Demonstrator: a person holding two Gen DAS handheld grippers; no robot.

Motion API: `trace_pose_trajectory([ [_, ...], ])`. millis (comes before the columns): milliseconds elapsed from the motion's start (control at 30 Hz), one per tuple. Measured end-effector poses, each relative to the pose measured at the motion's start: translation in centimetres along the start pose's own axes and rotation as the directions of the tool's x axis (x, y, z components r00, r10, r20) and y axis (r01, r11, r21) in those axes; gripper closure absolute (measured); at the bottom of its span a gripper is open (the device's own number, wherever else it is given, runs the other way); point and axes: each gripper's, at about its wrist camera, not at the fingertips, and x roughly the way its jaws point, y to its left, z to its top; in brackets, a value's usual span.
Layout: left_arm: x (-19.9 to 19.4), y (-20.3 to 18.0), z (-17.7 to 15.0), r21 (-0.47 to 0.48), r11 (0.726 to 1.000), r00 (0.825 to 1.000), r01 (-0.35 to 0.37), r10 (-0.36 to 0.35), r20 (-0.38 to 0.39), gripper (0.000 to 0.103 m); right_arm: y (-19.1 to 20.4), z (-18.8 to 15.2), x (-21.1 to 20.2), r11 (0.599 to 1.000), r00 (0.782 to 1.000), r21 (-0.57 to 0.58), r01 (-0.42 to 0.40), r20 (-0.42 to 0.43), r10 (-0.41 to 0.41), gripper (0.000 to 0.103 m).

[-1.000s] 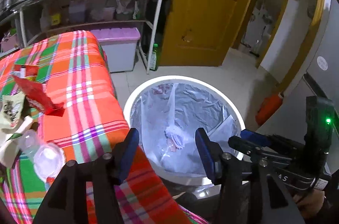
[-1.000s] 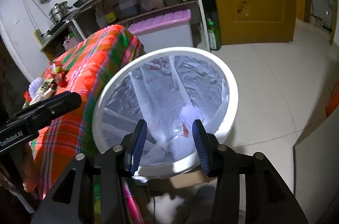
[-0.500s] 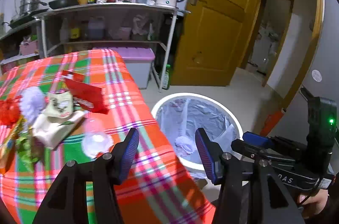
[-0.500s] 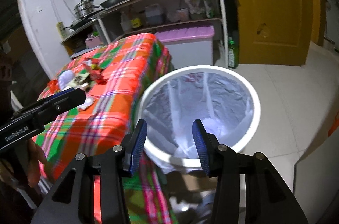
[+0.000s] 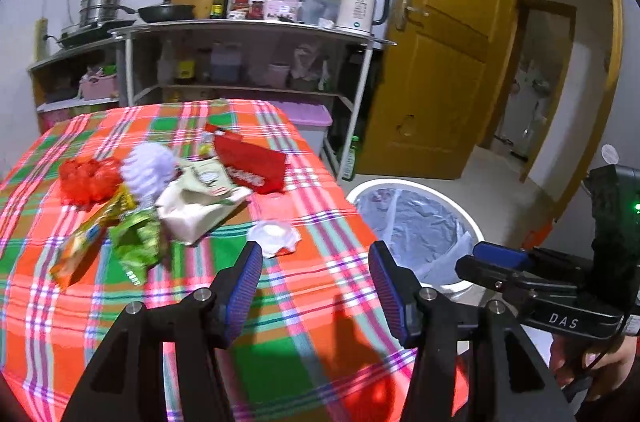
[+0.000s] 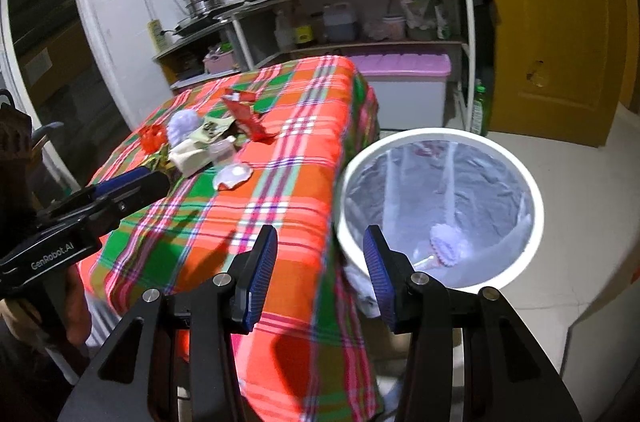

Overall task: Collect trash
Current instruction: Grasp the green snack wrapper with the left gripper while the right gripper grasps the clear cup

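Observation:
Trash lies on the plaid tablecloth (image 5: 304,310): a clear plastic cup lid (image 5: 274,236), a white crumpled carton (image 5: 196,206), a red packet (image 5: 250,162), a white foam net (image 5: 148,168), red netting (image 5: 86,180), and green and yellow wrappers (image 5: 136,242). The white bin (image 6: 516,174) with a grey liner stands on the floor right of the table and holds a foam net (image 6: 446,244). My left gripper (image 5: 316,286) is open and empty above the table's near part. My right gripper (image 6: 318,268) is open and empty over the table edge beside the bin.
A metal shelf rack (image 5: 256,34) with a kettle (image 5: 360,6), pans and bottles stands behind the table. A purple-lidded storage box (image 6: 404,66) sits under it. A yellow door (image 5: 444,54) is at the right. The floor around the bin is tiled.
Both grippers have pulled back and swung left from over the bin toward the table. The trash pile now lies ahead of the left gripper. Both grippers stayed open and empty.

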Motion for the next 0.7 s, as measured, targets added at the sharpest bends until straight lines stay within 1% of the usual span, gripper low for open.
trace_pose_trajectory([
  [300,-1.4,2.7,-0.7,-0.039,0.997,0.998,-0.063,0.063,0.006,0.048,1.9,0.4,0.8,0.999,0.999,-0.036,-0.037,-0.009,0.037,0.057],
  [500,-1.8,5.3,-1.0,-0.084,0.988,0.992,-0.127,0.128,0.002,0.048,2.9,0.8,1.8,0.997,0.998,-0.06,-0.058,-0.028,0.056,0.057],
  [700,-1.9,7.7,-0.7,-0.119,0.978,0.985,-0.171,0.172,0.003,0.048,4.2,1.5,3.1,0.993,0.997,-0.092,-0.074,-0.039,0.071,0.057],
])
